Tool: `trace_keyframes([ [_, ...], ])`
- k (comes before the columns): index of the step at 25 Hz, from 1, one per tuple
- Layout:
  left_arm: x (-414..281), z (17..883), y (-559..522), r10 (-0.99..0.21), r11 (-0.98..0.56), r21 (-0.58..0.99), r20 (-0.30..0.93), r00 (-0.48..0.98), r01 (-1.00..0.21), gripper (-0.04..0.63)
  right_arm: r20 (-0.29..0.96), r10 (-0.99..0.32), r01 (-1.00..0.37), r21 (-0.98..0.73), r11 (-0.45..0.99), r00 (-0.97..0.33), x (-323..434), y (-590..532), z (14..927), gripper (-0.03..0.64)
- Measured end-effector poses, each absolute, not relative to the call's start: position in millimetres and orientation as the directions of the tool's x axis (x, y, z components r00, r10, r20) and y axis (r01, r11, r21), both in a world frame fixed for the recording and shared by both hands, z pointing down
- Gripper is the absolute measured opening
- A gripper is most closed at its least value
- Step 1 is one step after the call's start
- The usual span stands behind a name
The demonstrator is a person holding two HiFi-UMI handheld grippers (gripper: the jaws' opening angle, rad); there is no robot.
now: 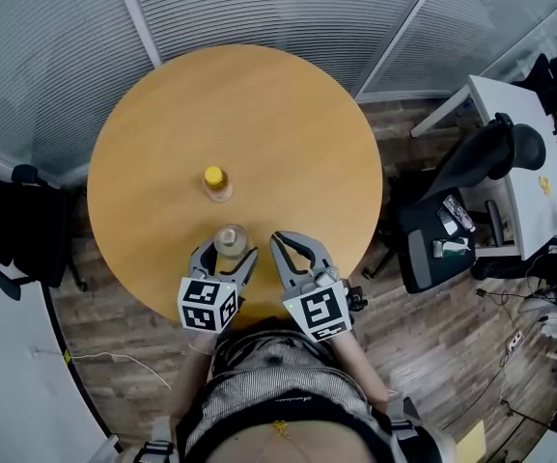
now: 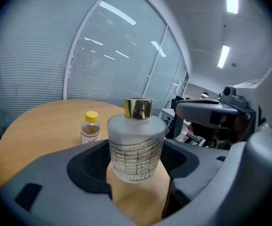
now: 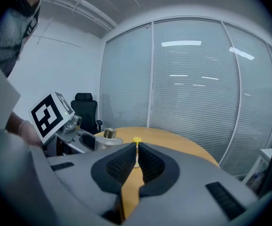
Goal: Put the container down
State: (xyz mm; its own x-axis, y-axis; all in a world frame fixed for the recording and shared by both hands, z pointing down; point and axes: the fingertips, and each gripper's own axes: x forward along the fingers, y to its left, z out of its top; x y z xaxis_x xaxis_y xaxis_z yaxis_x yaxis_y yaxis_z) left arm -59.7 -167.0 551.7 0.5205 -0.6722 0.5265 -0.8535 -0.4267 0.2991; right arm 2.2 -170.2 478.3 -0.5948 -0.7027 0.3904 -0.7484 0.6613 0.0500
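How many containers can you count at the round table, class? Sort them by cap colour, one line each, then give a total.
Gold-cap container: 1
Yellow-cap bottle: 1
Total: 2

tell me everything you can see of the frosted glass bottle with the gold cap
The frosted glass bottle is a squat round cylinder with translucent white walls, thin dark grid lines round its lower half and a shiny gold cap. It stands upright between the dark pads of the left gripper, which press its sides, by the near edge of the round wooden table. Whether its base touches the table is unclear.
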Motion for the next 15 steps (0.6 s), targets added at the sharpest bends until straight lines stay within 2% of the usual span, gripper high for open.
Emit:
trace_keyframes([
  [15,-63.0,600.8,-171.6,-0.664,-0.387,0.309,0.56,0.495,-0.869,0.327,0.426,-0.698,-0.752,0.061,0.657,-0.575,4.3,-168.5,492.9,0.025],
])
